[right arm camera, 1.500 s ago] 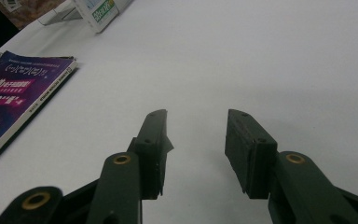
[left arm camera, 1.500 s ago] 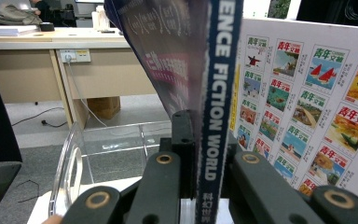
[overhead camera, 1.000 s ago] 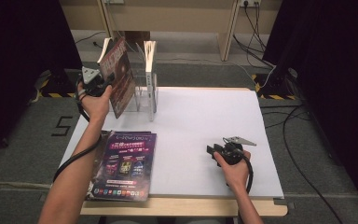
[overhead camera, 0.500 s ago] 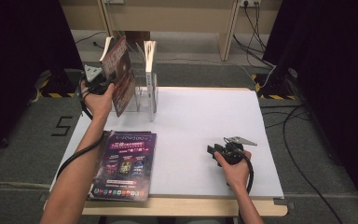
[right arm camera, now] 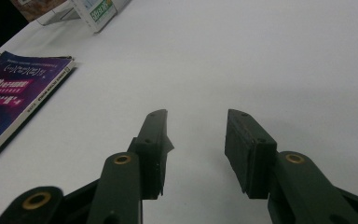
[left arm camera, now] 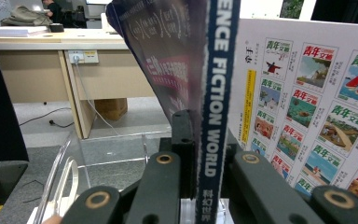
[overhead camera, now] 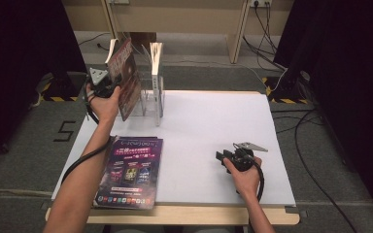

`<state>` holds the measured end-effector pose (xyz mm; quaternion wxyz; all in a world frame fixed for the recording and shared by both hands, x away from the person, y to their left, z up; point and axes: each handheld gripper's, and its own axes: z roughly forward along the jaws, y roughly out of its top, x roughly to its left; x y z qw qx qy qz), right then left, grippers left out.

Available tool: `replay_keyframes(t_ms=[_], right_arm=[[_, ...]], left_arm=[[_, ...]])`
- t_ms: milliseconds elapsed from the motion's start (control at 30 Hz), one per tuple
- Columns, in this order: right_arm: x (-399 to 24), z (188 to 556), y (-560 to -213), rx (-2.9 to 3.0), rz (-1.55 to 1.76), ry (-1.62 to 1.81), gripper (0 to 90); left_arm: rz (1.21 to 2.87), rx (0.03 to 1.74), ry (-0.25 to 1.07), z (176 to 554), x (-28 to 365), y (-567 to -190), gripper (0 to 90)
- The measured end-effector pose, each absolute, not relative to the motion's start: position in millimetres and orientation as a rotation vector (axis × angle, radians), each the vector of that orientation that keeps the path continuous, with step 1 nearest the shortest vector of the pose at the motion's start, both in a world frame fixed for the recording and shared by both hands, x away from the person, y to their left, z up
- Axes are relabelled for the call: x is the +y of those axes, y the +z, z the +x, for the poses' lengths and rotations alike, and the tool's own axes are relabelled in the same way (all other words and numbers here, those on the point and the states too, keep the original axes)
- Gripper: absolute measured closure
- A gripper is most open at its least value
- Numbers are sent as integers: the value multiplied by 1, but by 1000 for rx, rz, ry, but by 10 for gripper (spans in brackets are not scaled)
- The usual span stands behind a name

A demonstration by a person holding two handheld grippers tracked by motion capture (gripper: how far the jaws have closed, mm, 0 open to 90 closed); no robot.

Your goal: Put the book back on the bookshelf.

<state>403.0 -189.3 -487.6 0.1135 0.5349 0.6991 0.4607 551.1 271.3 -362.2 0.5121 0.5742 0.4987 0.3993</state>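
Overhead, left side: left gripper holds a magazine upright by its spine edge, above the clear rack at the table's far left.
Rack: second magazine stands upright in it, just beside the held one.
Near left: third magazine lies flat on the white table, cover up.
Near right: right gripper rests on the table, jaws apart, nothing between.
Left gripper view: jaws clamped on the blue spine reading "FICTION WORLD"; back cover of the standing magazine close at right.
Right gripper view: jaws parted over bare tabletop; flat magazine at left.
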Motion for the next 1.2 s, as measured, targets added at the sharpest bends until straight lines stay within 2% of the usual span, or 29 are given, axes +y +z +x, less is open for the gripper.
replay_keyframes(t_ms=[700, 1200], right_arm=[[-189, 404, -488, 2051, 1572, 1352, 594], [-187, 403, -489, 2060, 1567, 1346, 593]], left_arm=[[1394, 1195, 996, 561, 268, -377, 837], [1419, 1200, 976, 551, 285, -387, 819]])
